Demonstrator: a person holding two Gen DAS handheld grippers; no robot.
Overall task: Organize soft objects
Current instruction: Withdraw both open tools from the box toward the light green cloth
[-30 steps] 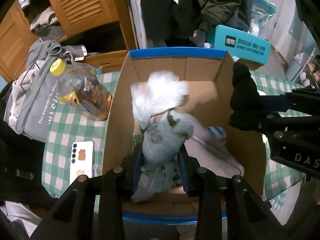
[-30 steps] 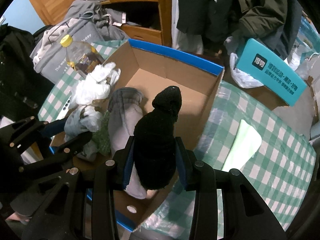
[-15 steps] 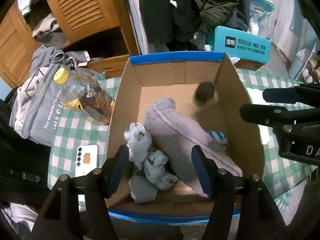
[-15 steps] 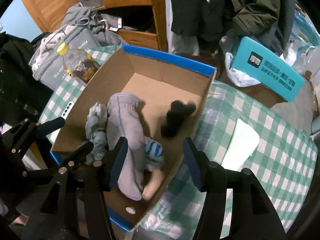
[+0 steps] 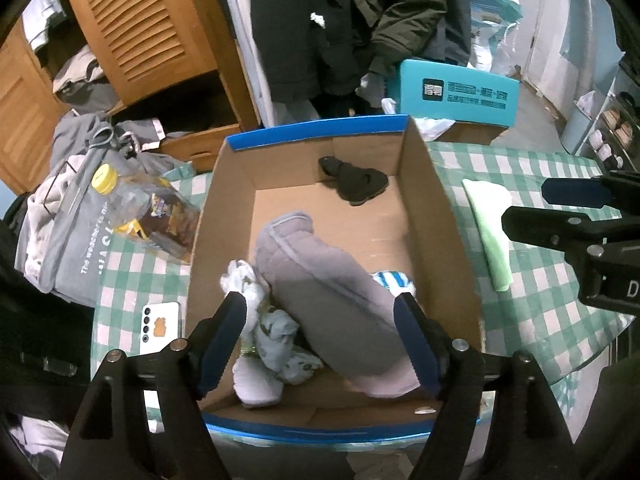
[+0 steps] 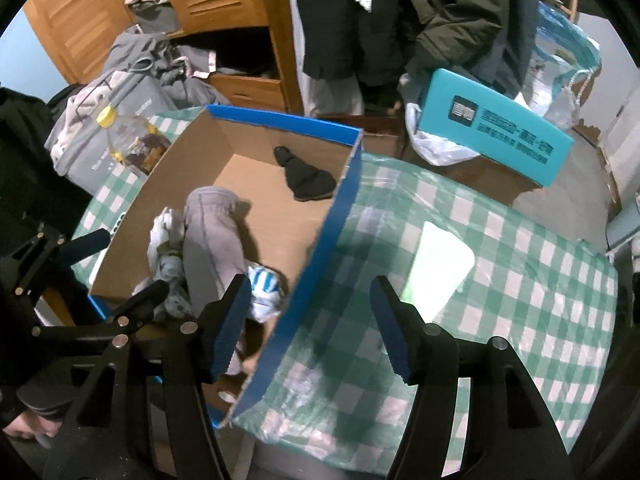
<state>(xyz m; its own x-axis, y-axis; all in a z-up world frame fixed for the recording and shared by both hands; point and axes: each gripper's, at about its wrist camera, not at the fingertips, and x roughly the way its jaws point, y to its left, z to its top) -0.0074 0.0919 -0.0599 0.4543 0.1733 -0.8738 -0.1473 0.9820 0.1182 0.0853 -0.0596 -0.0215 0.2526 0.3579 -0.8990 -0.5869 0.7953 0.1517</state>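
An open cardboard box with blue edges stands on the checked table; it also shows in the right wrist view. Inside lie a grey garment, a crumpled pale cloth bundle, a blue-and-white striped piece and a black sock at the far end. My left gripper is open and empty above the box's near end. My right gripper is open and empty over the box's right wall. A folded pale green cloth lies on the table right of the box.
A bottle with a yellow cap lies left of the box beside a grey bag. A white phone lies on the table at the near left. A teal box, wooden cabinets and hanging dark coats stand behind.
Both grippers opened. The pale cloth bundle dropped from my left gripper into the box's near left; the black sock fell from my right gripper to the far end. Both grippers pulled back.
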